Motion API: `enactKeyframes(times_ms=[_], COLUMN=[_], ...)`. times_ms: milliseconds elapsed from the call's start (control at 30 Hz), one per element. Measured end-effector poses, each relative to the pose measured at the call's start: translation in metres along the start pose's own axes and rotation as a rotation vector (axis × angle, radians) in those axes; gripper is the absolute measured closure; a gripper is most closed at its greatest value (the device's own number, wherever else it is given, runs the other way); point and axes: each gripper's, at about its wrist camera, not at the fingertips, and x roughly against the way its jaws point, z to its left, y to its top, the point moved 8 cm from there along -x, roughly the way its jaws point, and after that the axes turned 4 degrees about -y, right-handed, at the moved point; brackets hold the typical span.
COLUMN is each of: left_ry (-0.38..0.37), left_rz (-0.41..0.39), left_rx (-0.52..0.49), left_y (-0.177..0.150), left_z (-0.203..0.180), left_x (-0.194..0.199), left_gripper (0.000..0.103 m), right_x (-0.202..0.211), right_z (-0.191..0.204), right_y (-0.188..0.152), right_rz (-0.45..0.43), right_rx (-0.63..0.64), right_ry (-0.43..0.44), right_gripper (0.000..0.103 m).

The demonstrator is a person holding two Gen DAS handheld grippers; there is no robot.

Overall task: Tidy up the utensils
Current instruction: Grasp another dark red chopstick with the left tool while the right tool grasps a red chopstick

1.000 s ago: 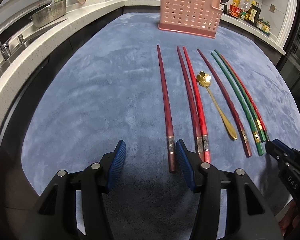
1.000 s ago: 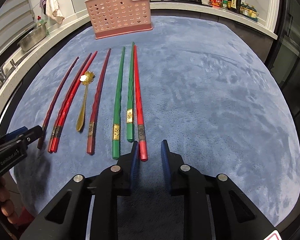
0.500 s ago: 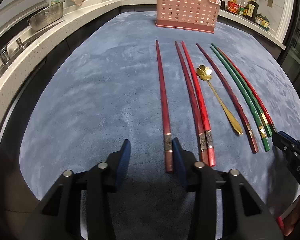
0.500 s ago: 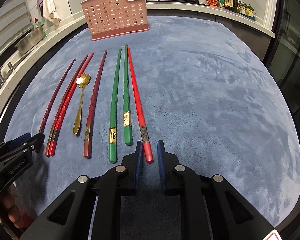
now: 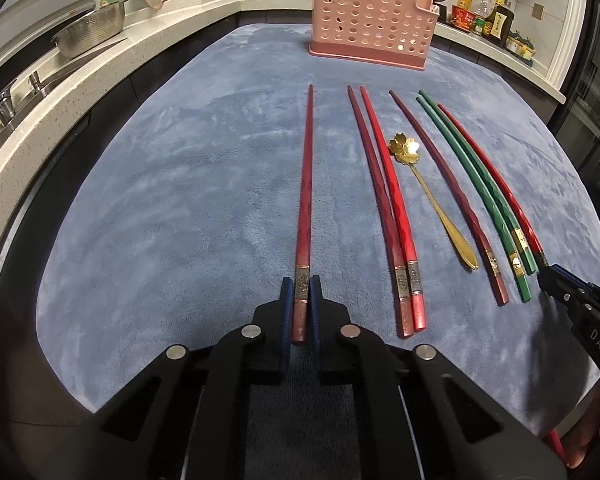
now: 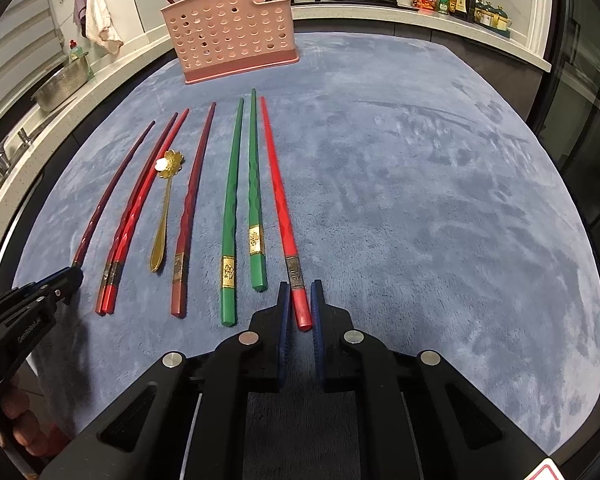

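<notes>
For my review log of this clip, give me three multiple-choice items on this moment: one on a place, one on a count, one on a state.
1. Where does the gold spoon lie?
A. among the chopsticks on the blue mat
B. inside the pink basket
C. on the counter by the sink

2. How many green chopsticks are on the mat?
A. one
B. two
C. four

3. What is the left gripper doing?
A. standing wide open over bare mat
B. closed on the dark red chopstick at the left end of the row
C. holding the spoon

Key: 1 A, it lies between red chopsticks; 2 B, two lie side by side; 3 B, its pads flank that chopstick's banded end after closing.
</notes>
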Motion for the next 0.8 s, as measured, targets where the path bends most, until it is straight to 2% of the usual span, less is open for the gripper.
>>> enactKeyframes(times_ms=[467,800], left_ry=[-0.005,-0.023], left_rz=[-0.009,-0.067], left_rx=[-0.004,-0.003], left_y=[0.01,0.036], left_z=[-0.006,-0.012], left_x=[0.017,0.046], left_gripper=[0.096,0.096], right_x=[0.031,0.065], right_z=[0.003,0.003], right_y=[0.015,0.043], right_rz=[-0.051,-0.123], right_rx=[-0.016,-0.037], right_ry=[0.028,0.042], right_gripper=[0.096,0.096])
